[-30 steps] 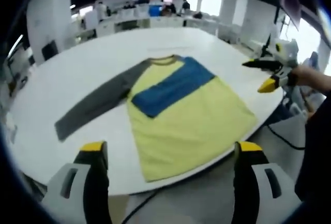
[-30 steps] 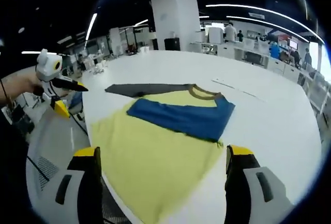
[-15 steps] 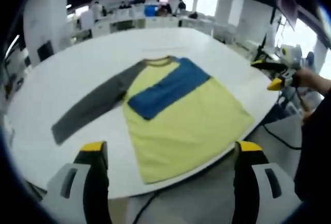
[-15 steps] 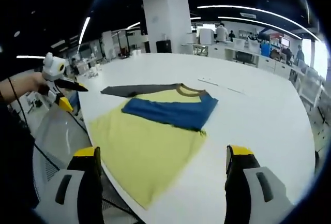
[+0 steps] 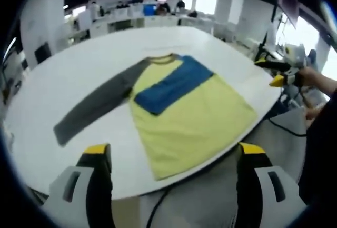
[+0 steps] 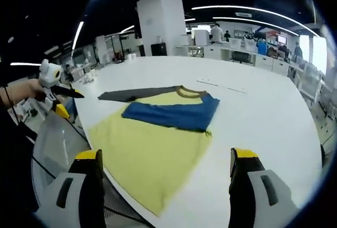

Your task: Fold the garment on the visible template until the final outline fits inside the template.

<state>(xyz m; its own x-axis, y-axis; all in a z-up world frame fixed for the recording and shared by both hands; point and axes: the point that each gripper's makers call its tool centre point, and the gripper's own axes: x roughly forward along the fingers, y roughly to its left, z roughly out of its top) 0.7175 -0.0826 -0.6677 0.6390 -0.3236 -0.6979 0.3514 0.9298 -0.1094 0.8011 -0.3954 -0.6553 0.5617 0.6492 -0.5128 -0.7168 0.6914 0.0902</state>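
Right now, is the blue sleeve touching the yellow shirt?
Touching: in the right gripper view the blue sleeve lies folded flat across the yellow shirt.

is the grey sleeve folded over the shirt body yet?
No. In the left gripper view the grey sleeve lies stretched out flat on the table, beside the yellow shirt body.

1. No readable text, label, brand, number or sign appears in either view.
2. The shirt [image 5: 179, 101] on the table [image 5: 63, 86] carries plain colour panels without print.
3. Background screens and signs are too blurred to read.
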